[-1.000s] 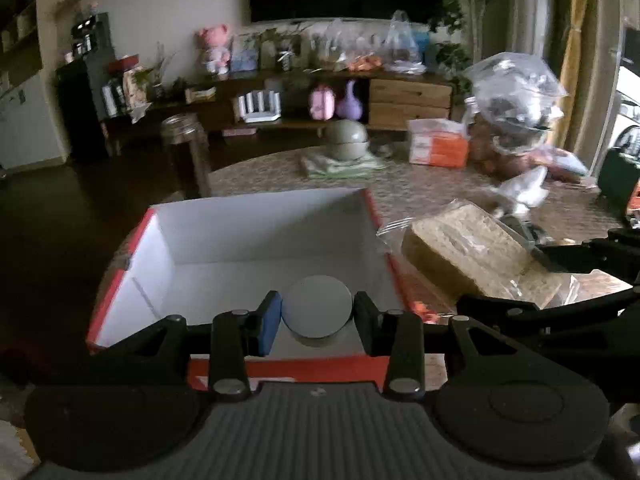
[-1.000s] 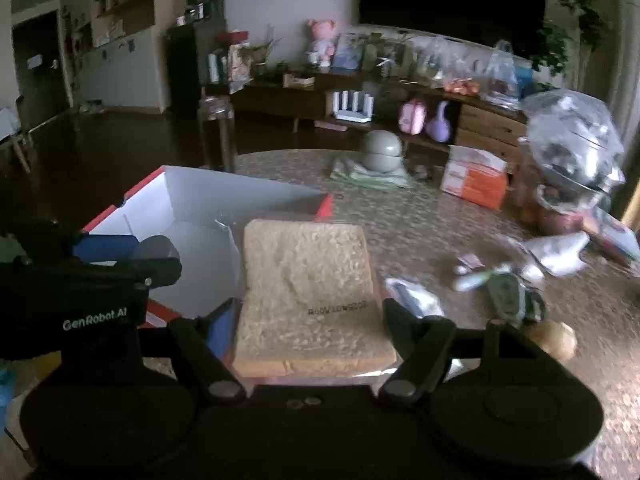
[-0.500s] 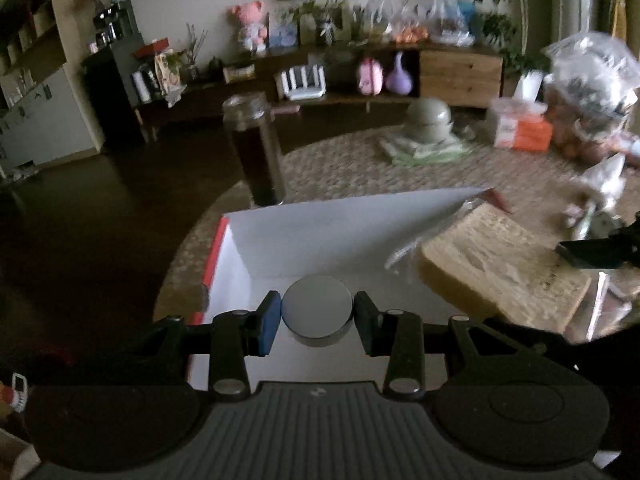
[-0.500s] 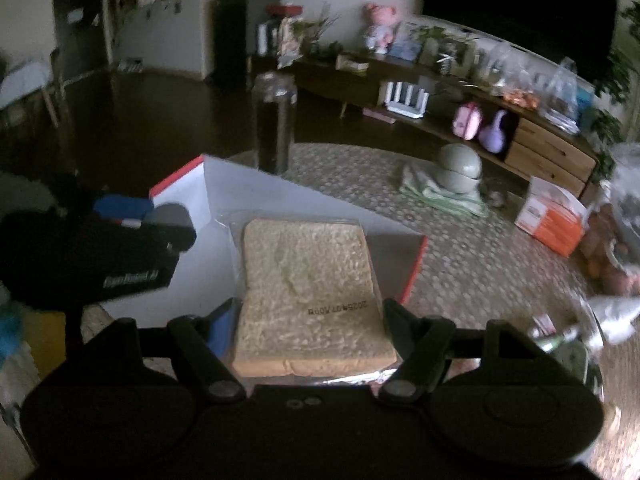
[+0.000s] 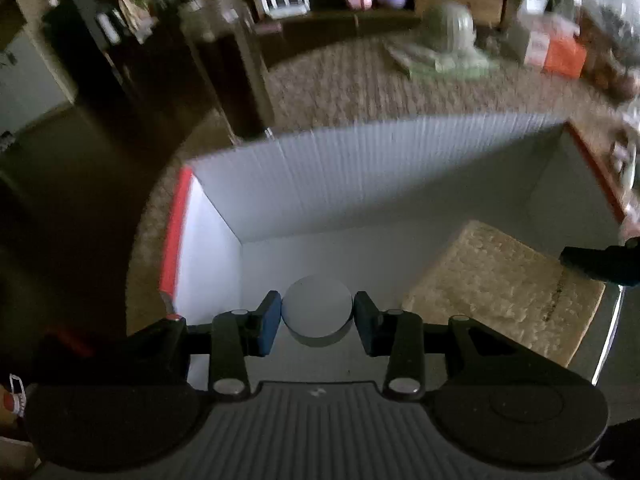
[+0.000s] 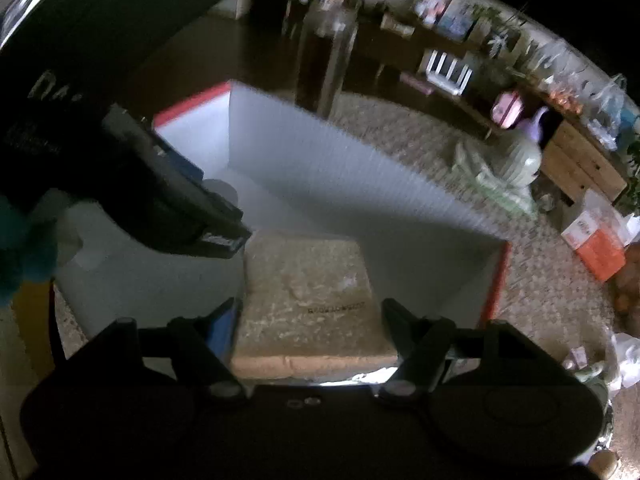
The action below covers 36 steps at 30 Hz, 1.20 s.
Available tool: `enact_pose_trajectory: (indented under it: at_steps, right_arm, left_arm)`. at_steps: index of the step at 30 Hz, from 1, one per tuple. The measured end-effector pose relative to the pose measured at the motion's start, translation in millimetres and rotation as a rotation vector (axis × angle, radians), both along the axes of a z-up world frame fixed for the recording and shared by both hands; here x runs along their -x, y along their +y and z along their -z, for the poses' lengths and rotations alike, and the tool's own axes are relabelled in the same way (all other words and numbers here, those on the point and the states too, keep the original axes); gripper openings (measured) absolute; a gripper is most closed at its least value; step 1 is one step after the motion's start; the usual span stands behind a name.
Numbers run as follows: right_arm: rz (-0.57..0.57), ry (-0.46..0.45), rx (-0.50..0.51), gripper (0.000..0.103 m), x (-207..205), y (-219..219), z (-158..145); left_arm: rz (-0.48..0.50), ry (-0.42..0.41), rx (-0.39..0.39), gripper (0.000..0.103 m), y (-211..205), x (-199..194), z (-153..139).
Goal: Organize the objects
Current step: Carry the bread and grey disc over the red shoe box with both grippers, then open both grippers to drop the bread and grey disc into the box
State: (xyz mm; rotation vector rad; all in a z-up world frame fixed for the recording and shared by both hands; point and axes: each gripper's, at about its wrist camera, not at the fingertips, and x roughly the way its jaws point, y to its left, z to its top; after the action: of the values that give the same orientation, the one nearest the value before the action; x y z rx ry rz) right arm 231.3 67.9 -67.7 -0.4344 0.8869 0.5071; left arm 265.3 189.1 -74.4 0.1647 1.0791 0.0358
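The left gripper (image 5: 318,316) is clamped on a grey round disc (image 5: 317,310), its blue pads pressing the disc's two sides, and it hangs inside the white box (image 5: 360,168), near the box's left wall. The right gripper (image 6: 308,320) grips a wrapped slice of bread (image 6: 308,292) by its side edges, over the right half of the box, just beside the left gripper. The step in hand looks like setting both things down in the box. To do it well, lower each until it rests on the box floor before letting go, keep the bread flat and clear of the disc, and spread the jaws gently so neither thing skids
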Motion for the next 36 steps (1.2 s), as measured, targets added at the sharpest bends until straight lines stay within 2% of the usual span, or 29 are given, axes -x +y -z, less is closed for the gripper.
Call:
enact_pose_trajectory:
  at_steps: [5, 8, 10, 16, 18, 20, 21, 29, 36]
  right_arm:
    - [0.008, 0.064, 0.034, 0.075, -11, 6, 15]
    - [0.001, 0.068, 0.061, 0.075, -14, 10, 15]
    - [0.006, 0.103, 0.075, 0.075, -16, 10, 18]
    - [0.015, 0.125, 0.102, 0.075, -20, 14, 21]
    - [0.018, 0.131, 0.102, 0.076, -21, 14, 21]
    - [0.027, 0.133, 0.101, 0.076, -22, 13, 21]
    - [0.03, 0.134, 0.1, 0.076, -23, 12, 21]
    - [0.026, 0.081, 0.037, 0.077, -10, 2, -1]
    - [0.02, 0.031, -0.044, 0.077, 12, -18, -28]
  left_arm:
    - [0.015, 0.074, 0.025, 0.039, 1, -11, 19]
    - [0.019, 0.112, 0.012, 0.039, 1, -15, 24]
    - [0.014, 0.153, 0.024, 0.039, 3, -20, 28]
    - [-0.023, 0.232, 0.062, 0.039, 12, -27, 40]
    - [-0.033, 0.231, 0.077, 0.042, 14, -27, 40]
    - [-0.048, 0.23, 0.061, 0.055, 14, -26, 40]
    - [-0.051, 0.228, 0.057, 0.057, 14, -25, 39]
    - [-0.052, 0.115, 0.071, 0.059, 10, -3, 13]
    - [-0.043, 0.007, 0.092, 0.06, 7, 18, -26]
